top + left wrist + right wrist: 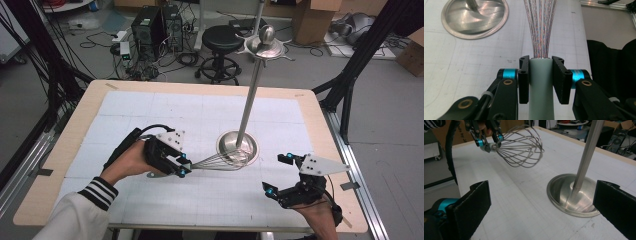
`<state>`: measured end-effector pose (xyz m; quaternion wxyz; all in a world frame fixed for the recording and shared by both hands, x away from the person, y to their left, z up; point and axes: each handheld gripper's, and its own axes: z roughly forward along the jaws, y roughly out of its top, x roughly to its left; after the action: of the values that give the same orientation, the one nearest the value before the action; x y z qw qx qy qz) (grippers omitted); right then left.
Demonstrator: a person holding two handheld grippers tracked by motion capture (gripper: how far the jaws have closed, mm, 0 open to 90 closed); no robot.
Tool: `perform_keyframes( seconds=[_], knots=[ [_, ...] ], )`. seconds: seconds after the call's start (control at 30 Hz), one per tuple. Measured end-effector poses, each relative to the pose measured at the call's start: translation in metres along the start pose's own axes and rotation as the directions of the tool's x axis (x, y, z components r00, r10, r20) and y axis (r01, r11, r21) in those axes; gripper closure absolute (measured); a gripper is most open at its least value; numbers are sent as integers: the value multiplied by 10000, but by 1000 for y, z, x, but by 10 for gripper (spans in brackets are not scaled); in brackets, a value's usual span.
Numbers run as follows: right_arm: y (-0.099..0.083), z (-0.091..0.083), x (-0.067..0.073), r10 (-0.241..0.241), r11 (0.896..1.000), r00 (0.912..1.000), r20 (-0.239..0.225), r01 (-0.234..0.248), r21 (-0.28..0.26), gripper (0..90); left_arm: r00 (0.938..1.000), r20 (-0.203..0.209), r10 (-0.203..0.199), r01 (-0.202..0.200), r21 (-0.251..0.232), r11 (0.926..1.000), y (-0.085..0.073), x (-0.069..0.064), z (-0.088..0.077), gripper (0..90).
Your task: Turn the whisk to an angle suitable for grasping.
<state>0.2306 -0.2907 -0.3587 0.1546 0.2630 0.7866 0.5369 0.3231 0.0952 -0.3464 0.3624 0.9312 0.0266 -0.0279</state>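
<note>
A wire whisk with a pale grey handle is held level above the table, and my left gripper is shut on that handle. Its wire head hangs in the air close to the round steel base of a tall metal stand. The stand's pole rises from the dish-like base to a hooked top with a ball. My right gripper stands open near the table's front right, with nothing between its jaws.
A white gridded mat covers the wooden table. Behind the table are a black stool, computer cases, cables and cardboard boxes. Black frame legs stand at the right.
</note>
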Motion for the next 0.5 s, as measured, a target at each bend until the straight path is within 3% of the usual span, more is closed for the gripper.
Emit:
perform_keyframes(
  seconds=[0.27, 0.5],
  knots=[
    [0, -1, 0, 16, 10000, 10000, -1, -16, -1, 5, 9990, 306, 337, -342, 169, 9993, 15, 0, 26, 695],
    [0, 0, 0, 17, 10000, 10000, -45, -17, 26, 5, 9974, 614, 373, -395, 349, 9986, 24, 1, 50, 695]
  ],
)
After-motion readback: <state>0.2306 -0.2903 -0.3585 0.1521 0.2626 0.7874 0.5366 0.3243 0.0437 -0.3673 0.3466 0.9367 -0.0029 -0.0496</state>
